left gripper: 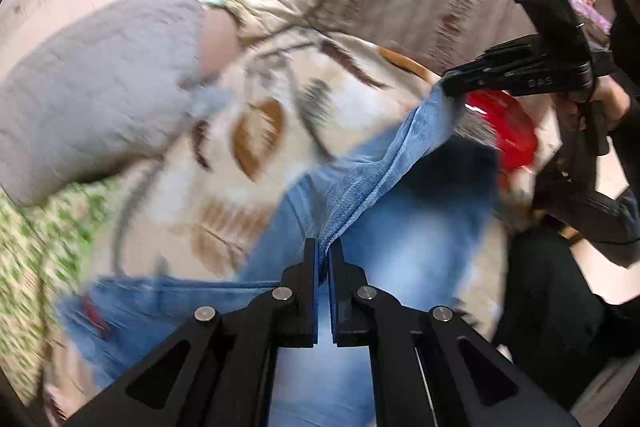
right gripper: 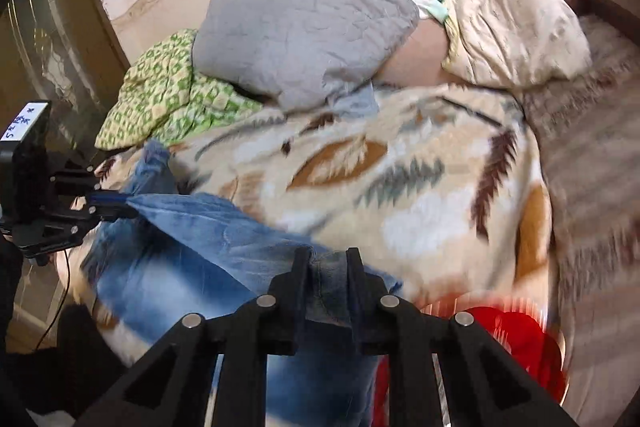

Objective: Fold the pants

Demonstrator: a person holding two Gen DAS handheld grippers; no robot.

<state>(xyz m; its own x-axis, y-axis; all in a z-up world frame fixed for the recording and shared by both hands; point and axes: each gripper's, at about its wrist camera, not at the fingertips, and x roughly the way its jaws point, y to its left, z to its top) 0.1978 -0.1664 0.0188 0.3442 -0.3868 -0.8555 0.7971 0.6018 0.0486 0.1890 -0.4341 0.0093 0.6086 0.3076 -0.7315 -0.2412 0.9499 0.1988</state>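
Blue denim pants [left gripper: 372, 187] lie on a patterned blanket on a bed, one edge lifted and stretched between my two grippers. My left gripper [left gripper: 323, 251] is shut on a thin fold of the denim. My right gripper [right gripper: 327, 259] is shut on a thick bunch of the denim [right gripper: 224, 247]. In the left wrist view the right gripper [left gripper: 452, 83] holds the far end of the raised edge. In the right wrist view the left gripper [right gripper: 120, 207] pinches the pants at the left. The rest of the pants hangs below, blurred.
The beige leaf-patterned blanket [right gripper: 400, 163] covers the bed. A grey pillow [right gripper: 296, 31], a cream pillow [right gripper: 516, 31] and a green patterned cloth [right gripper: 160, 95] lie at the back by the wall. A red object [right gripper: 520, 343] sits under the pants' edge.
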